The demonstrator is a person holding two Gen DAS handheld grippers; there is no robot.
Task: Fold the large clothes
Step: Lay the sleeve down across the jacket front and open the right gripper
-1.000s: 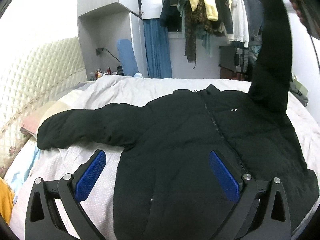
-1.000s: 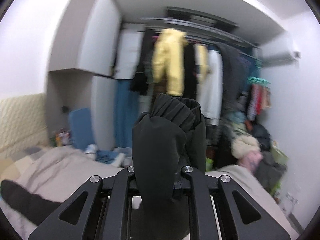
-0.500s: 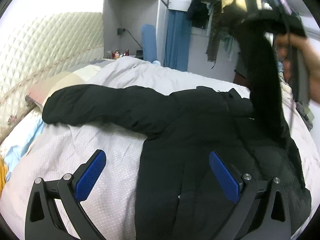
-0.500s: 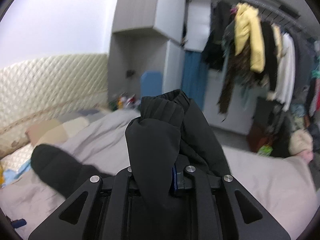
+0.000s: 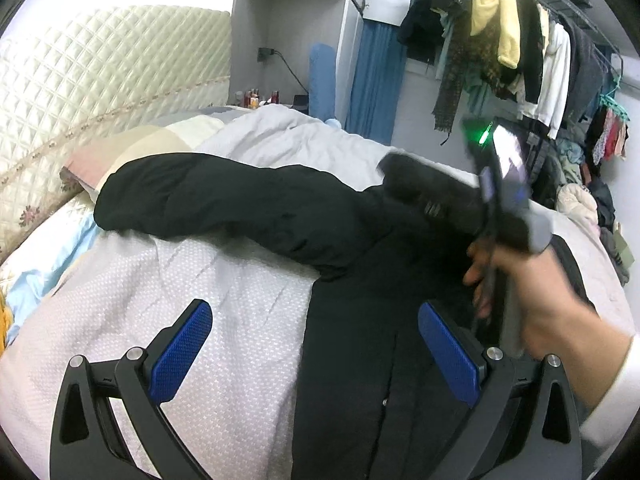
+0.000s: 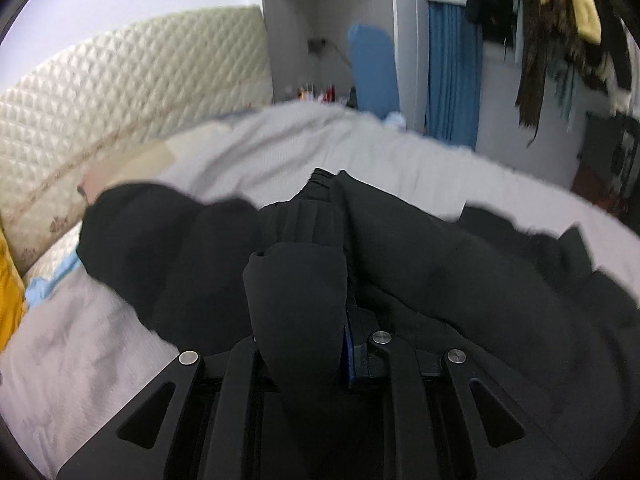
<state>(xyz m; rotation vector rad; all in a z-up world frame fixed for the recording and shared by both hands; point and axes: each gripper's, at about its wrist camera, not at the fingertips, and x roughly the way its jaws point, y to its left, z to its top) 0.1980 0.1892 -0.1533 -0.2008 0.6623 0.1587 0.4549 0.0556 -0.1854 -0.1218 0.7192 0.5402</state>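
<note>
- Black puffer jacket [image 5: 352,360] lies front-up across the bed [image 5: 224,320], one sleeve [image 5: 224,204] stretched toward the pillow, laid flat so the arms can fold inward.
- Other sleeve's cuff [image 6: 296,280] is carried over the jacket's chest, likely the first fold.
- Right gripper [image 6: 344,344] is pinched on that cuff.
- Left gripper [image 5: 316,352] hovers spread wide over the hem, holding nothing.
</note>
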